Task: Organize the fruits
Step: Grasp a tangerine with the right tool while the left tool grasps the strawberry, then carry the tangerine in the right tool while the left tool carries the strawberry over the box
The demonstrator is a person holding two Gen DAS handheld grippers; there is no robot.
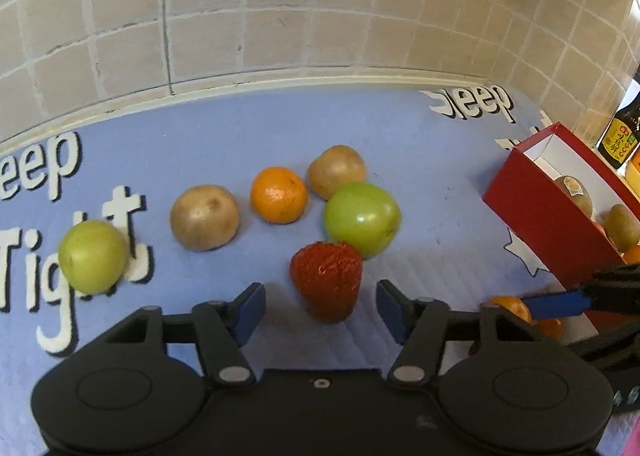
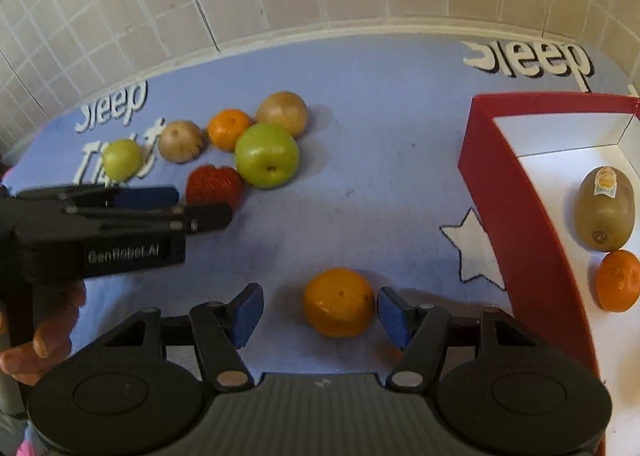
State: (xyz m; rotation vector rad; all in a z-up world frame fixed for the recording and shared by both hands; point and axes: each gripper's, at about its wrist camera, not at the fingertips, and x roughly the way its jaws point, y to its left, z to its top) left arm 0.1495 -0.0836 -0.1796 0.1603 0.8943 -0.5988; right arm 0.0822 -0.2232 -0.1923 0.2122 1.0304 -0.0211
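My left gripper (image 1: 321, 310) is open around a red strawberry (image 1: 327, 279) on the blue mat; the pads do not touch it. My right gripper (image 2: 320, 312) is open with a tangerine (image 2: 339, 302) between its pads, close to the right pad. Beyond lie two green apples (image 1: 362, 218) (image 1: 93, 262), two brown kiwis (image 1: 205, 222) (image 1: 337, 171) and another tangerine (image 1: 279, 195). A red box (image 2: 516, 192) at the right holds a kiwi (image 2: 605, 208) and a tangerine (image 2: 618, 280). The left gripper also shows in the right wrist view (image 2: 176, 204).
A tiled wall (image 1: 280, 16) bounds the blue mat (image 2: 380, 104) at the back. A dark sauce bottle (image 1: 620, 136) stands behind the red box (image 1: 536, 224) at the far right. The right gripper's blue finger (image 1: 556, 304) reaches over a tangerine beside the box.
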